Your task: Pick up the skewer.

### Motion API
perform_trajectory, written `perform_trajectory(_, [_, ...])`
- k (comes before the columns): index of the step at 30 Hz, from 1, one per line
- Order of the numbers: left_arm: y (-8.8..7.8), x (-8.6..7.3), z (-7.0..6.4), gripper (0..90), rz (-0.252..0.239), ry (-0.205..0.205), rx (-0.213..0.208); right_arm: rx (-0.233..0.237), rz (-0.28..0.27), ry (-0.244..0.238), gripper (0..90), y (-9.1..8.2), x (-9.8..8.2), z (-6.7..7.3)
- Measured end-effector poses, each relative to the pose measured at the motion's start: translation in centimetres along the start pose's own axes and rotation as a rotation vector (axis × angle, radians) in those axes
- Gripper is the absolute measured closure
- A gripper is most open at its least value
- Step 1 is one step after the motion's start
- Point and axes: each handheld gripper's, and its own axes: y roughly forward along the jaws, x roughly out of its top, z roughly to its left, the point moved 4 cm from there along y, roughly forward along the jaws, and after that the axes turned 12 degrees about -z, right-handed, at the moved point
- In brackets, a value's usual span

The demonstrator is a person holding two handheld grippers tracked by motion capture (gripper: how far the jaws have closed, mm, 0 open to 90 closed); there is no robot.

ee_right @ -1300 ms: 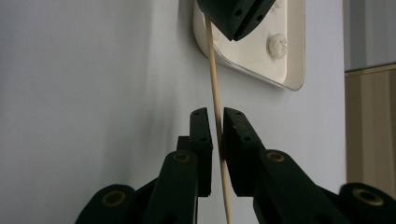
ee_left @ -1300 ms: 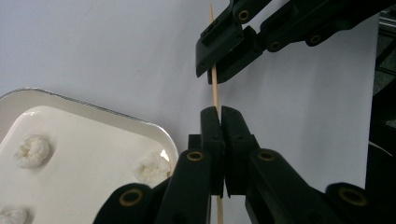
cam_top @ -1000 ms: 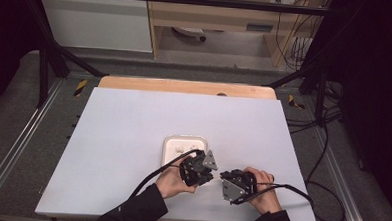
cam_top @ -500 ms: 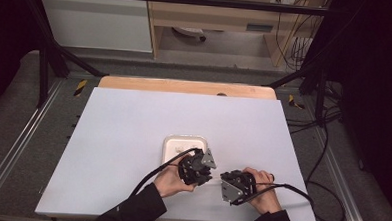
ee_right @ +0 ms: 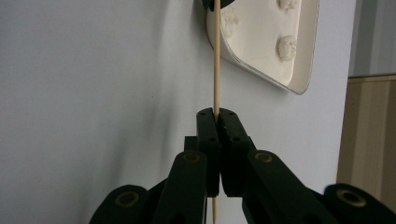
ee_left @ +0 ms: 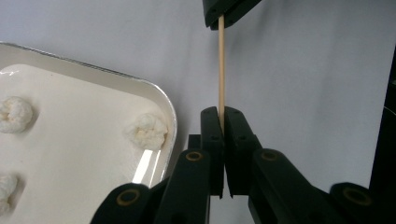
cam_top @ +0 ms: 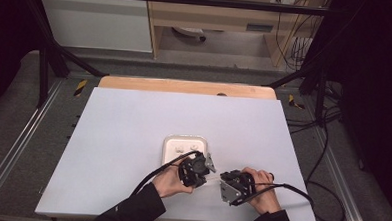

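Observation:
A thin wooden skewer point(cam_top: 213, 178) spans the gap between my two grippers, just in front of a white tray point(cam_top: 183, 138). In the left gripper view my left gripper point(ee_left: 222, 114) is shut on one end of the skewer point(ee_left: 221, 65); its jaws have just been closing, with the stick between them. My right gripper point(ee_right: 216, 114) is shut on the other end of the skewer point(ee_right: 216, 56). The two grippers face each other tip to tip, the left gripper point(cam_top: 205, 175) and the right gripper point(cam_top: 222, 182). Small white puffy pieces point(ee_left: 145, 130) lie in the tray.
The tray point(ee_right: 303, 60) sits on a white table top point(cam_top: 122, 137), near its front middle. Cables trail from both grippers toward the front edge. A wooden strip point(cam_top: 185, 86) borders the far side of the table.

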Motion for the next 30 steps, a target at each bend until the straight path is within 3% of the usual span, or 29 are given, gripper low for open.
perform_trajectory(10, [0.2, -0.1, -0.2, 88.6, 0.015, 0.020, 0.012, 0.003, -0.003, -0.007, 88.9, 0.0, 0.1, 0.0])
perform_trajectory(15, [0.0, -0.2, -0.3, 88.7, 0.006, 0.024, 0.011, 0.008, -0.010, 0.008, 88.4, 0.0, 0.1, 0.0])
perform_trajectory(17, [-0.1, -0.2, -0.2, 88.7, 0.002, 0.022, 0.018, 0.001, -0.015, 0.038, 85.9, 0.0, 0.1, -0.1])
perform_trajectory(22, [-0.7, -0.9, 0.2, 88.7, -0.007, 0.006, 0.046, -0.035, -0.022, 0.151, 70.8, -0.5, -0.4, -0.5])
perform_trajectory(23, [-0.9, -1.1, 0.4, 88.6, -0.008, 0.000, 0.050, -0.052, -0.033, 0.202, 66.7, -0.7, -0.5, -0.6])
perform_trajectory(30, [-2.6, -2.7, 1.3, 88.6, -0.028, -0.028, 0.087, -0.132, -0.085, 0.442, 44.9, -1.5, -1.5, -1.4])
